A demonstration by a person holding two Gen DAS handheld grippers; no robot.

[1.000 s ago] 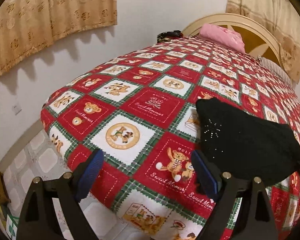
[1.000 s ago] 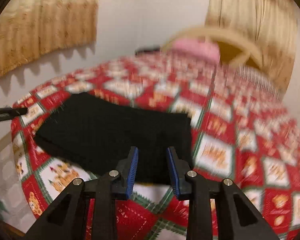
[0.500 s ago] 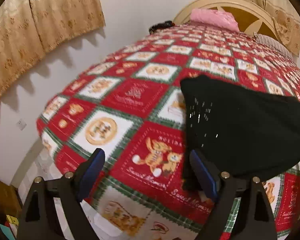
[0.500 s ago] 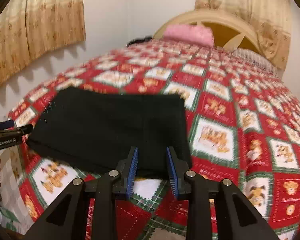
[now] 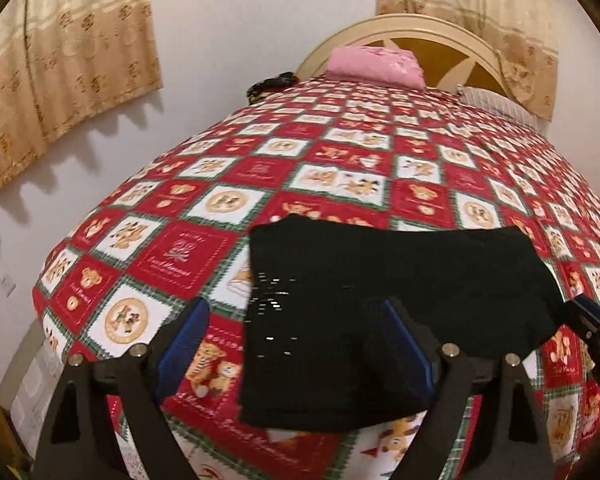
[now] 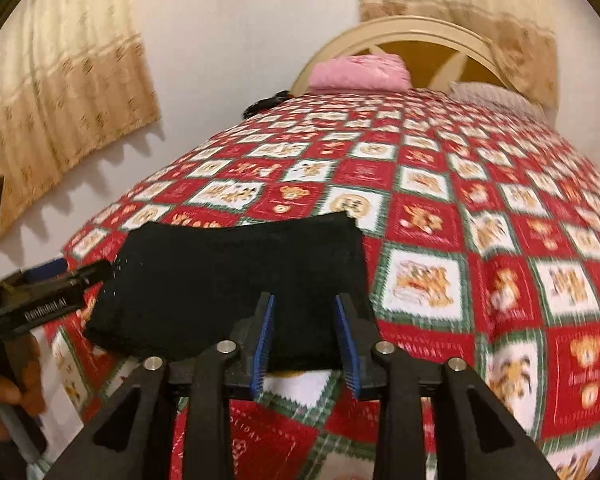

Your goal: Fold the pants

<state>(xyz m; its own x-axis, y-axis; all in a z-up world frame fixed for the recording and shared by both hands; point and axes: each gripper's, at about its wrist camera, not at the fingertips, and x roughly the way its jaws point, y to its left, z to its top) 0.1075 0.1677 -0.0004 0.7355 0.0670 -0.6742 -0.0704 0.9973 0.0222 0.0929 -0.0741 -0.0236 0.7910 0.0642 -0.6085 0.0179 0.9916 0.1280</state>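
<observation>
The left tongs (image 5: 296, 354) are spread wide and holding nothing. Over the last second they have been swinging toward the pants (image 5: 388, 320), which have slid from beyond the right finger to a place partly between the two fingers; the left finger is over bare bedspread (image 5: 180, 252), while the right finger is over the black cloth. The pants are lying as a compact black rectangle near the foot edge of the bed, just ahead of both tongs.

The right tongs (image 6: 305, 344) are part-way apart, gripping nothing, with the near edge of the pants (image 6: 240, 280) showing in the gap between the fingers. They have been steadying after a blurred sweep a second ago and drawing slightly closer. Off to their left, the other tongs and the person's hand are showing.

Judging by the tidy shape, the folding seems largely done; both tongs appear to be lining up for one more fold or a lift.

The bedspread is a red, white and green teddy-bear patchwork. Beyond the tongs are a pink pillow (image 5: 376, 66), a cream headboard (image 5: 432, 30), tan curtains (image 5: 68, 52) and a white wall.
</observation>
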